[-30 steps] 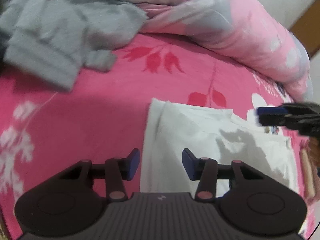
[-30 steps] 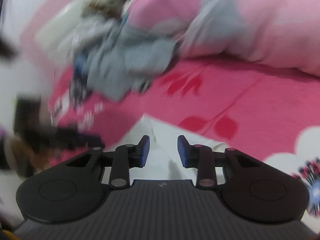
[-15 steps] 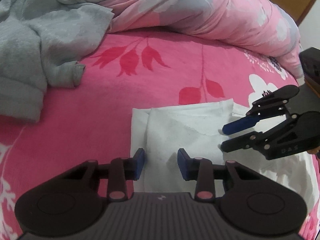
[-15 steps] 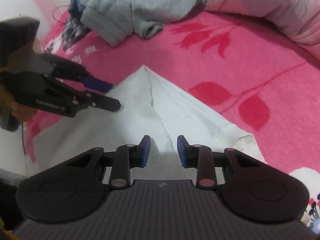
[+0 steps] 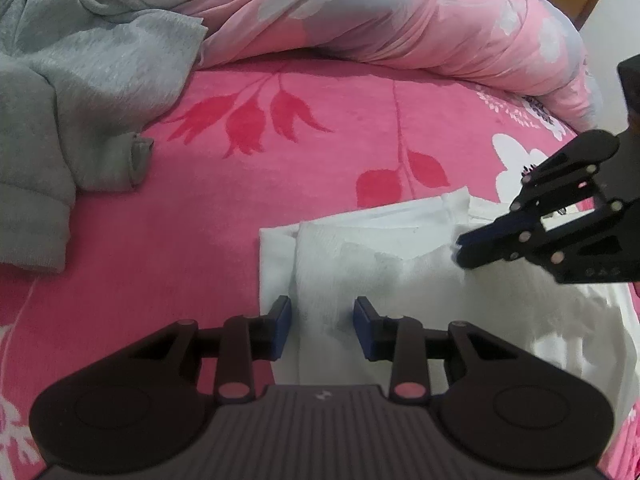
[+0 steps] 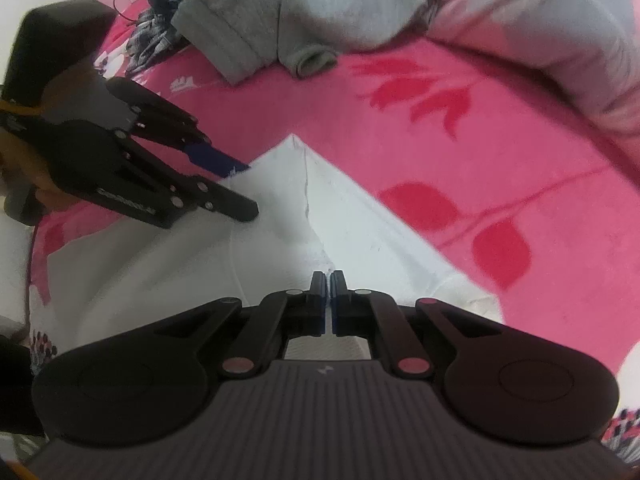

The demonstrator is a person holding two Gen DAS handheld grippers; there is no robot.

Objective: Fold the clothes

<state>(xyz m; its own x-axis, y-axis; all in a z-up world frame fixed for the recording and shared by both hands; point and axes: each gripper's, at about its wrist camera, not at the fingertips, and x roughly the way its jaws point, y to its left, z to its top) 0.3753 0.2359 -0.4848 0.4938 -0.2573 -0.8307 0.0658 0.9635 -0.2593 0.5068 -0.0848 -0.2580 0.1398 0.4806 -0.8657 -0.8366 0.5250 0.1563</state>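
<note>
A white garment (image 5: 400, 256) lies partly folded on the pink bed sheet; it also shows in the right wrist view (image 6: 208, 256). My left gripper (image 5: 322, 326) is open, its fingers straddling the garment's near left edge; it also shows in the right wrist view (image 6: 236, 190). My right gripper (image 6: 329, 300) is shut on a fold of the white garment; in the left wrist view (image 5: 464, 254) its tips pinch the cloth at the right.
A grey sweatshirt (image 5: 68, 92) lies crumpled at the far left, also visible in the right wrist view (image 6: 288, 12). A pink floral duvet (image 5: 400, 20) is bunched along the back. The pink bed sheet (image 5: 192, 216) surrounds the garment.
The right gripper has closed on the white garment's fold. The left gripper has moved closer to the garment's left edge and stays open.
</note>
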